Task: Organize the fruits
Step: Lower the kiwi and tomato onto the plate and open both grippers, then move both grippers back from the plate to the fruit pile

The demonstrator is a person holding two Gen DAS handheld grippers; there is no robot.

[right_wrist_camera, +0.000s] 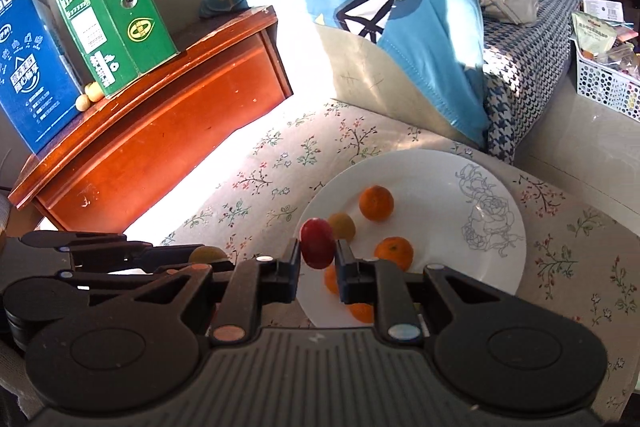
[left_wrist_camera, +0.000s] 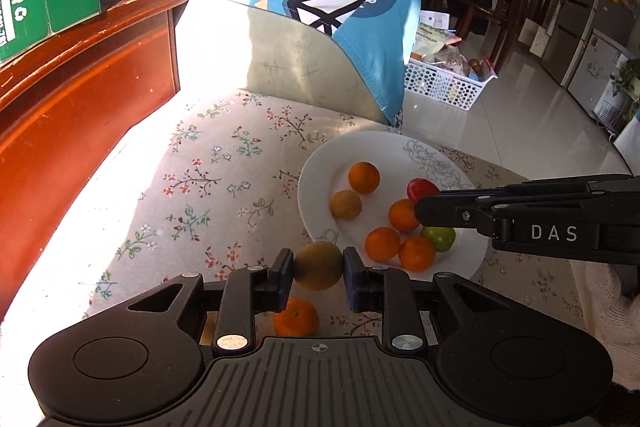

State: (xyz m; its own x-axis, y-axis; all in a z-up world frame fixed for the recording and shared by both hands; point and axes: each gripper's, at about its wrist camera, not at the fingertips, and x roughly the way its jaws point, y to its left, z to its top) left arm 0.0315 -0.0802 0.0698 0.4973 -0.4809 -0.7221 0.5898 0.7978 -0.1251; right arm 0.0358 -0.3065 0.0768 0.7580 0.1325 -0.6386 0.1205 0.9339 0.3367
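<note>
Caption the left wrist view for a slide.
Left gripper holds a brown fruit beside the white plate of fruit.

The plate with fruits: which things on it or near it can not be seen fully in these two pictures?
- Right wrist view: oranges on the white plate are partly hidden behind the right gripper, which holds the red fruit.
- Left wrist view: green fruit is partly covered by the right gripper's arm.
- Left wrist view: loose orange lies half behind the left gripper, which holds a brown fruit.
</note>
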